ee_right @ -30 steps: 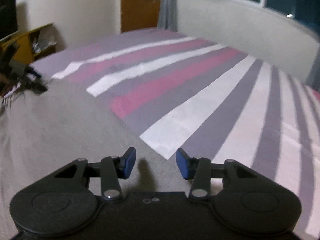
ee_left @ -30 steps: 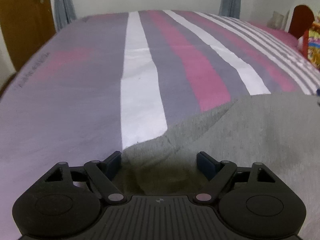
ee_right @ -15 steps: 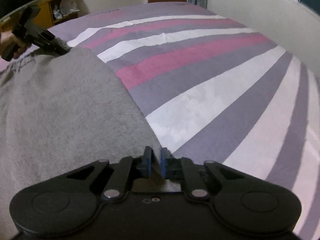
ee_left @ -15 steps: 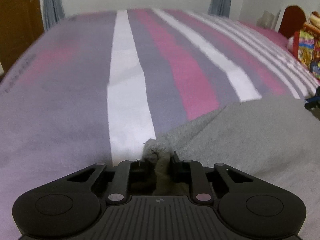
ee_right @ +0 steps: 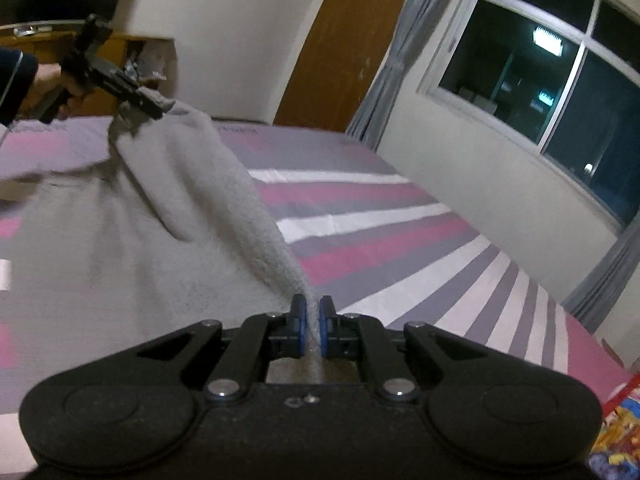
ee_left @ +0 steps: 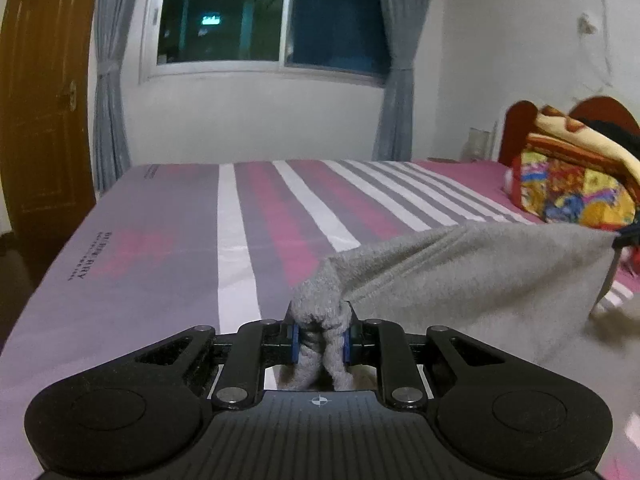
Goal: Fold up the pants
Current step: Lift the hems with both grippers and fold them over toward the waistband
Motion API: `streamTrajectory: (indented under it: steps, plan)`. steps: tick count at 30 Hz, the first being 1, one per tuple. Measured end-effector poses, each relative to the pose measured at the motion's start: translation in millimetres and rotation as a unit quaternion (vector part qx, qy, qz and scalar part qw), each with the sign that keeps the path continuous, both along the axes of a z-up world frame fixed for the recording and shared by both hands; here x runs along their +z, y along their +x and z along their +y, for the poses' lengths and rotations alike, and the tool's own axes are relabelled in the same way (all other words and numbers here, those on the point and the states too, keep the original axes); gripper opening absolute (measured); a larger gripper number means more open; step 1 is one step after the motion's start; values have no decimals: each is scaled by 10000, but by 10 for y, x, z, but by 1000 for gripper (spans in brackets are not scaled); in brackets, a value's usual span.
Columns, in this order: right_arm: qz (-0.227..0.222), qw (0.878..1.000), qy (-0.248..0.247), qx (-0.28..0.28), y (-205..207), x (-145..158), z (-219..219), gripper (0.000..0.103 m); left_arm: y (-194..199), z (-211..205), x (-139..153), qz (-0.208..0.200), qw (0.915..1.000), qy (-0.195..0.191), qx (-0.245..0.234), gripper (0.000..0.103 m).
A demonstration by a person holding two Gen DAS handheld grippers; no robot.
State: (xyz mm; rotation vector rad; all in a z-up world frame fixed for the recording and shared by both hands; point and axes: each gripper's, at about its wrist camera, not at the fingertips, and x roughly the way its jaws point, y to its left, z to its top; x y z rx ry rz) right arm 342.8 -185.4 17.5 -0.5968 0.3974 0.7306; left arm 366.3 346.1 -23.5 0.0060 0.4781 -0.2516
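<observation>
Both grippers have the grey pants [ee_left: 480, 280] pinched by one edge, lifted above the striped bed [ee_left: 248, 216]. The left gripper [ee_left: 320, 336] has its fingers clamped tight on a bunched corner of the cloth. The right gripper [ee_right: 313, 328] has its fingers nearly together on a thin fold. The fabric stretches taut between them, its lower part draping onto the bed.

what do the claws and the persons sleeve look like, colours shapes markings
Each claw is matte black: the left claw and the right claw have two round discs on a wide ribbed body, silver pivot screws on angled linkage bars, and short fingers with blue pads. A small crosshair mark sits on the left body. In the right wrist view a dark sleeve shows.
</observation>
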Motion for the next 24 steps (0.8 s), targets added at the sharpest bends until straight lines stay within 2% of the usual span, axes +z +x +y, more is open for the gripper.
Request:
streamTrajectory:
  steps: [3, 5, 6, 8, 10, 12, 13, 14, 15, 17, 20, 22, 24]
  plan:
    - [57, 10000, 18, -9, -399, -98, -25, 7, -482, -49, -113, -134, 9996, 220, 62, 19]
    - [241, 9997, 33, -94, -605, -296, -14, 7, -741, -67, -251, -121, 9996, 189, 174, 21]
    - [383, 9991, 82, -170, -686, -407, -9, 7, -861, -88, -352, -36, 9994, 237, 234, 21]
    - [687, 9968, 141, -378, -794, -680, 8, 8, -970, -119, -539, 184, 9993, 65, 331, 24]
    - [891, 9933, 149, -726, -810, -937, 9, 18, -1091, -101, -702, 392, 9979, 13, 519, 26]
    - [1075, 9879, 185, -1107, -810, -1073, -35, 26, -1234, -57, -765, 473, 9960, -190, 730, 37]
    - [1041, 9859, 319, -1272, -869, -1059, -91, 33, -1337, -18, -761, 498, 9948, -262, 845, 45]
    - [1019, 9826, 542, -1454, -911, -1010, -146, 39, -1410, -2, -762, 512, 9938, -304, 941, 55]
    - [1058, 9775, 847, -1616, -955, -939, -229, 48, -1496, 37, -765, 517, 9924, -352, 1063, 60]
    - [1162, 9676, 1358, -1785, -1017, -803, -367, 49, -1705, 136, -763, 516, 9884, -503, 1334, 72]
    - [1258, 9549, 1723, -2065, -1093, -667, -500, 50, -1974, 255, -795, 482, 9770, -1018, 1810, 74]
    - [1404, 9473, 1836, -2217, -1101, -654, -497, 50, -2144, 345, -850, 457, 9640, -1682, 2006, 74]
    - [1628, 9376, 1935, -2389, -1076, -687, -438, 50, -2223, 401, -935, 507, 9502, -2422, 1894, 74]
